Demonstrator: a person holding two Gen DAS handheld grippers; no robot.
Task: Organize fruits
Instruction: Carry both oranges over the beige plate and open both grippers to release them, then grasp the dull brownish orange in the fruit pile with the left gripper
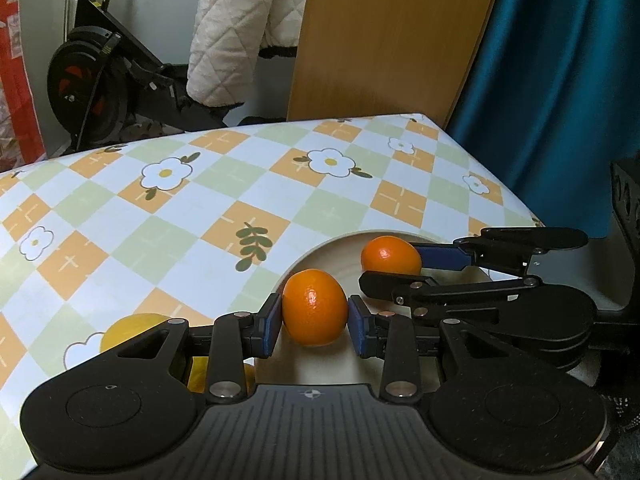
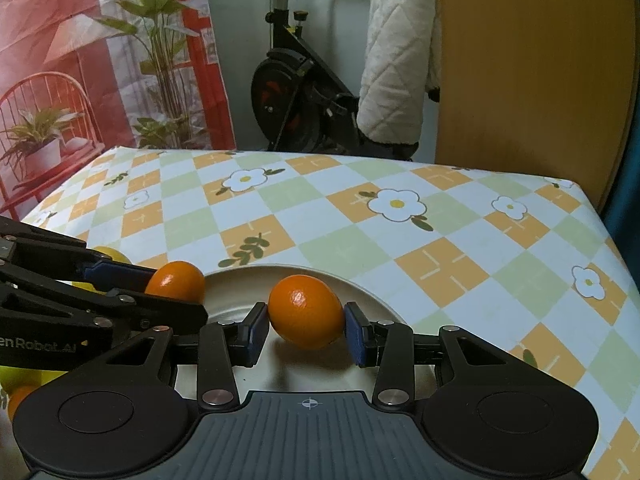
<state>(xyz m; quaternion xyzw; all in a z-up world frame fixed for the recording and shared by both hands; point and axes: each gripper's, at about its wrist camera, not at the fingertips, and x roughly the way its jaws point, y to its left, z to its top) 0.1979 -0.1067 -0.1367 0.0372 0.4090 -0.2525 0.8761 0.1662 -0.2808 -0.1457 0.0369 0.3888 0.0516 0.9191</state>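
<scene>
From the left wrist view, your left gripper [image 1: 315,322] has its blue pads clamped narrow on a small round orange mandarin [image 1: 315,307], held just above the near-left part of the pale round plate [image 1: 344,264]. Your right gripper [image 1: 394,267] reaches in from the right, and a second orange mandarin [image 1: 390,255] sits between its blue-tipped fingers over the far part of the plate. A yellow round fruit [image 1: 132,326] lies on the flower-checked tablecloth [image 1: 168,216] just left of the plate, partly hidden behind your gripper's linkage. You appear to be at the placing step: both fruits are over the dish, and the next move calls for lowering each one to the plate floor before you let the pads part. From the right wrist view, your right gripper [image 2: 306,326] pinches its mandarin [image 2: 305,311] the same way, above the middle of the plate [image 2: 360,292]; whether it touches the floor you cannot tell. The left gripper [image 2: 176,286] comes in from the left with its mandarin [image 2: 176,280] near the plate's left rim. The two tools are close together, so open them one at a time and draw back along your own approach lines. The plate rests toward the table's near edge, with broad open cloth beyond it and to the right; the table's right edge and far right corner are well apart from the plate.
</scene>
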